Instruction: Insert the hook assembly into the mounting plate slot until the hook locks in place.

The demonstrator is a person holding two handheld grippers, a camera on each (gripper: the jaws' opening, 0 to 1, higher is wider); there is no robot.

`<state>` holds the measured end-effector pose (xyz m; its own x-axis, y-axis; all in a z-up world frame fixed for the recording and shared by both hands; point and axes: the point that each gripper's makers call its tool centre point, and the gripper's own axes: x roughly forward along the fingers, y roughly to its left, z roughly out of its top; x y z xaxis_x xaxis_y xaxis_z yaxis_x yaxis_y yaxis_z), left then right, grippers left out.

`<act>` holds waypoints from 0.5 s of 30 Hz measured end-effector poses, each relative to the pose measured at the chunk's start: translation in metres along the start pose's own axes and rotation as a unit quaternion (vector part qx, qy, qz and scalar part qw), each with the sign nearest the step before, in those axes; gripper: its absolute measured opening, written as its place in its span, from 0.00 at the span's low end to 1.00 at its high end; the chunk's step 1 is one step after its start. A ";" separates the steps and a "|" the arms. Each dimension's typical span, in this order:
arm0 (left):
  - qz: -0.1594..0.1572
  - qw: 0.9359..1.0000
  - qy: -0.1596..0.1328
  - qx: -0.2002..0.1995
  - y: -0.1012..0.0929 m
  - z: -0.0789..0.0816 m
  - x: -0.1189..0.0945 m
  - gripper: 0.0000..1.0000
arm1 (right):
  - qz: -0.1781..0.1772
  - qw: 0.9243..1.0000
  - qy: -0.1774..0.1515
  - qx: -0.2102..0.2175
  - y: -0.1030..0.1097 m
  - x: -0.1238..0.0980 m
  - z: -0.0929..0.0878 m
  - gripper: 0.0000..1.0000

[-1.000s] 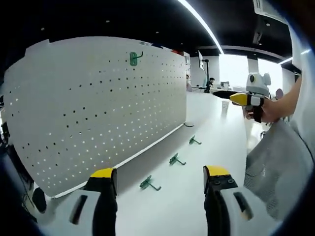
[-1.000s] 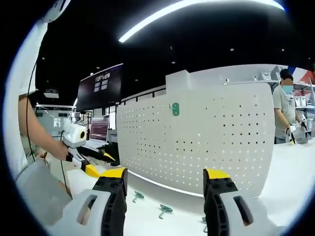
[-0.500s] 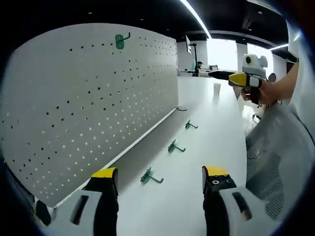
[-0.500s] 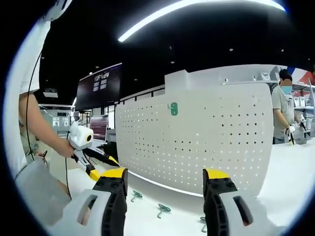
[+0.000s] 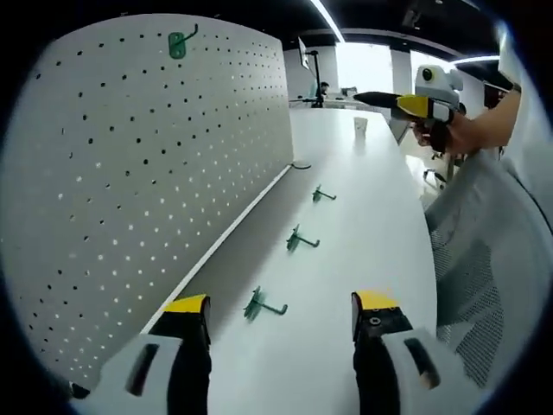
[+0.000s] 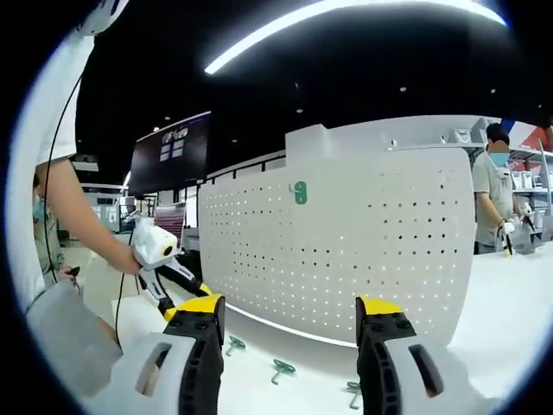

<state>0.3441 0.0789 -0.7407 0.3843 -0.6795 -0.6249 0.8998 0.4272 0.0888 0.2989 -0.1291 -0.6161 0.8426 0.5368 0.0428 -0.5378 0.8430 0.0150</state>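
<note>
A white pegboard mounting plate (image 5: 147, 173) stands upright on the white table (image 5: 363, 225), with one green hook (image 5: 177, 43) fixed near its top. Three loose green hooks lie in a row along its foot: the nearest (image 5: 262, 305), the middle (image 5: 300, 240) and the far one (image 5: 321, 194). My left gripper (image 5: 281, 304) is open just above the table, and the nearest hook lies between its jaws, untouched. My right gripper (image 6: 289, 307) is open and empty, facing the pegboard (image 6: 346, 251) and its mounted hook (image 6: 299, 192), with loose hooks (image 6: 280, 370) below.
A person's hand holds the right gripper (image 5: 415, 104) at the upper right of the left gripper view. The left gripper (image 6: 164, 277) shows low at the left of the right gripper view. Another person (image 6: 494, 190) stands behind the table's far right. A small cup (image 5: 360, 126) sits farther along the table.
The left gripper's camera has tipped down and moved closer to the table and the nearest loose hook. The hooks have not moved. In the right gripper view the left gripper points lower.
</note>
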 end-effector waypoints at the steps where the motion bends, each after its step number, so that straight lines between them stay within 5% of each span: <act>1: -0.004 1.000 0.003 0.003 0.000 -0.001 0.001 0.67 | -0.001 1.000 0.000 0.001 -0.001 0.000 0.000 0.59; 15: -0.048 0.995 0.062 0.062 0.004 -0.015 0.019 0.67 | -0.006 1.000 0.000 0.000 -0.003 -0.002 0.000 0.58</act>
<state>0.3520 0.0765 -0.7642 0.2741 -0.6313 -0.7255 0.9525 0.2825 0.1141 0.2991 -0.1324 -0.6164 0.8494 0.5260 0.0425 -0.5270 0.8498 0.0148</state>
